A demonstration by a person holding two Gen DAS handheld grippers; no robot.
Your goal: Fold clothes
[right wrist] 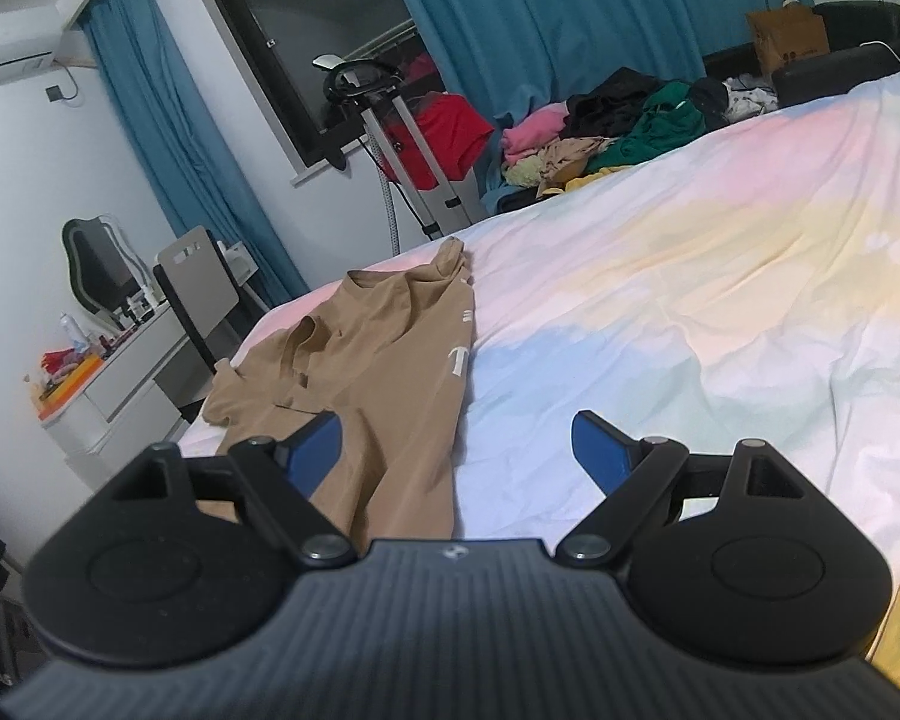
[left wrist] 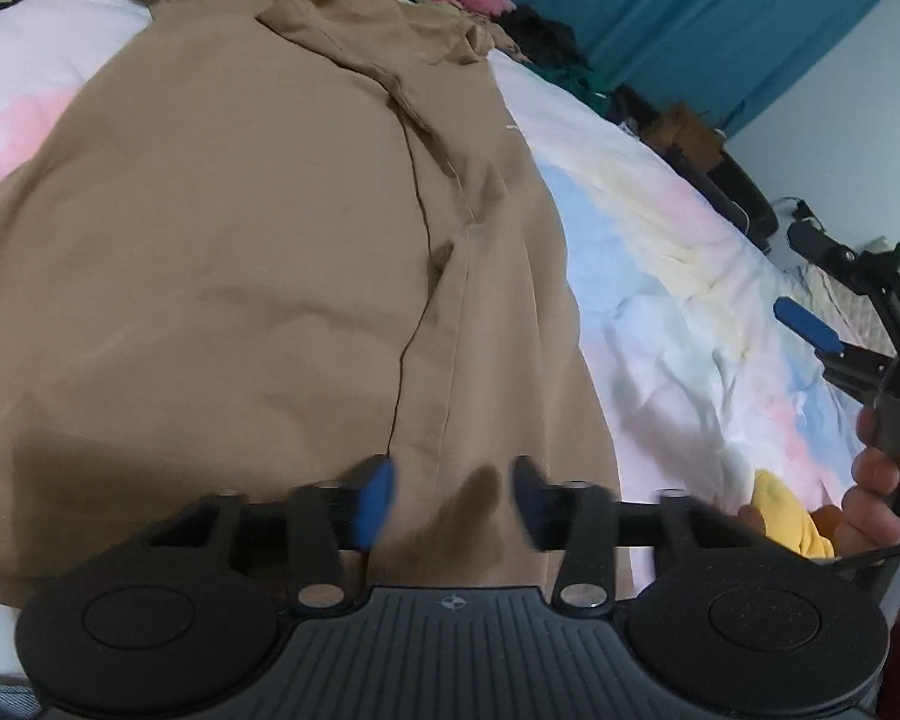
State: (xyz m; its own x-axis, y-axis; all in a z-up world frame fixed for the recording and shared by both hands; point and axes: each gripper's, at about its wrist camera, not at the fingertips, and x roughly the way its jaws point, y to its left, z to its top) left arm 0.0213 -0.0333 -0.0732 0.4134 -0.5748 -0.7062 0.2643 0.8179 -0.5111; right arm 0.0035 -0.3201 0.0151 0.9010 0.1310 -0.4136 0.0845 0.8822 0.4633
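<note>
On the bed, seen from the left wrist camera, a tan shirt (left wrist: pixel 258 252) lies spread over a pastel sheet (left wrist: pixel 660 276) of pink, blue and yellow patches. One side of the shirt is folded over, and a long edge runs down its middle toward the camera. The left gripper (left wrist: pixel 447 489) hangs low over the near hem with its fingers parted, a strip of tan cloth showing in the gap; the fingertips are blurred, and I cannot tell whether they touch the cloth. At the right edge, a hand (left wrist: pixel 876 480) holds the right gripper (left wrist: pixel 804 282) above the sheet, well apart from the shirt. A yellow garment (left wrist: pixel 786 510) lies just beside that hand.

From the right wrist camera, the right gripper (right wrist: pixel 459 444) stands wide, holding nothing, above the sheet (right wrist: pixel 690 276). The shirt (right wrist: pixel 378 372) lies at the left part of the bed, its right edge bearing white letters, and the left finger sits over it. A heap of clothes (right wrist: pixel 606 126) lies at the far end of the bed before teal curtains (right wrist: pixel 540 12). A desk (right wrist: pixel 120 384) and a chair (right wrist: pixel 198 282) stand at the left.
</note>
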